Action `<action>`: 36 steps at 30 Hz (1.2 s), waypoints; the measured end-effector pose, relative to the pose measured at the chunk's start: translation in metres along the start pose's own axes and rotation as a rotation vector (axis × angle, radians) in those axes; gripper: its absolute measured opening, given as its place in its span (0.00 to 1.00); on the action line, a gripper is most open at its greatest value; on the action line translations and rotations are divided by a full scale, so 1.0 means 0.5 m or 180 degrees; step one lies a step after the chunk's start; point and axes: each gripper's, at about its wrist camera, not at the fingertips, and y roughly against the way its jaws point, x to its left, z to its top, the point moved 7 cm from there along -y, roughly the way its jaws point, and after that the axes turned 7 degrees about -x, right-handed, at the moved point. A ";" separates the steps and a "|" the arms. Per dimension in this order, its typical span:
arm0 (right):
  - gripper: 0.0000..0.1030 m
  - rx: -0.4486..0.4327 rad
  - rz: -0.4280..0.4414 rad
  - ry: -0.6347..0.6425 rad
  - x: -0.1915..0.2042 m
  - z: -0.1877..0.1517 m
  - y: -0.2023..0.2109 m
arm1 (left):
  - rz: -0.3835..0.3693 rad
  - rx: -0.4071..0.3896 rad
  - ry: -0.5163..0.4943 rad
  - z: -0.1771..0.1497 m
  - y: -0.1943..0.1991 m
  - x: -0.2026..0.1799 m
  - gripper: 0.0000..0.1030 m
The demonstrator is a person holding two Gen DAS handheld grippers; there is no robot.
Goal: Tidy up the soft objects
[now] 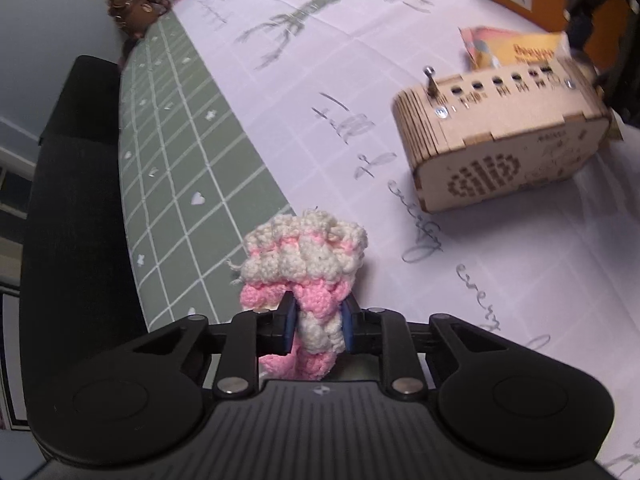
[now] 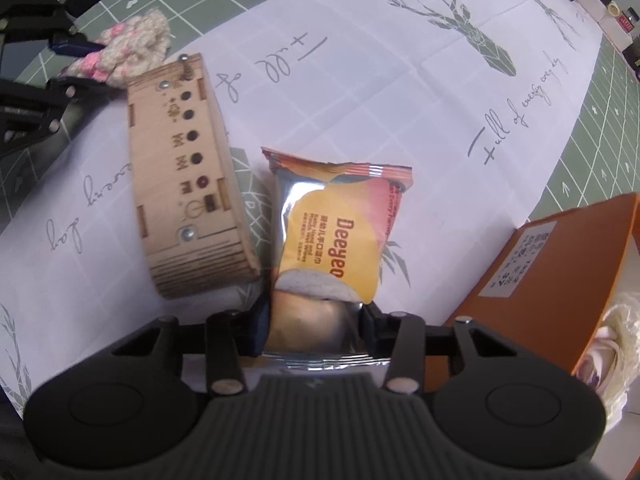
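White printed tablecloth (deer motifs), green grid mat beneath

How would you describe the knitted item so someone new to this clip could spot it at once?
Start at the pale wooden box with a row of round holes, standing on the white printed tablecloth. Toward the cloth's green grid border lies the crochet piece, pinched in the left claw. It is the only yarn item there, chunky cream and pink stitches, unlike the glossy snack packet.

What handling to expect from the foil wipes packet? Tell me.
The foil wipes packet probably crumples: its wrapper is creased between the right hand-held gripper pads. The glossy film may slip. It looks light and puffy, unlikely to roll.
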 end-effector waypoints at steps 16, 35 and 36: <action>0.42 -0.0687 -0.0250 -0.0216 -0.040 0.015 0.207 | -0.0119 -0.0824 0.0554 0.126 0.187 0.034 0.23; 0.42 -0.0855 -0.0942 -0.1313 -0.290 -0.279 0.391 | -0.1666 -0.1733 0.0515 0.469 0.316 -0.336 0.23; 0.42 -0.0817 -0.0960 -0.1386 -0.308 -0.300 0.380 | -0.1695 -0.1719 0.0502 0.479 0.305 -0.354 0.23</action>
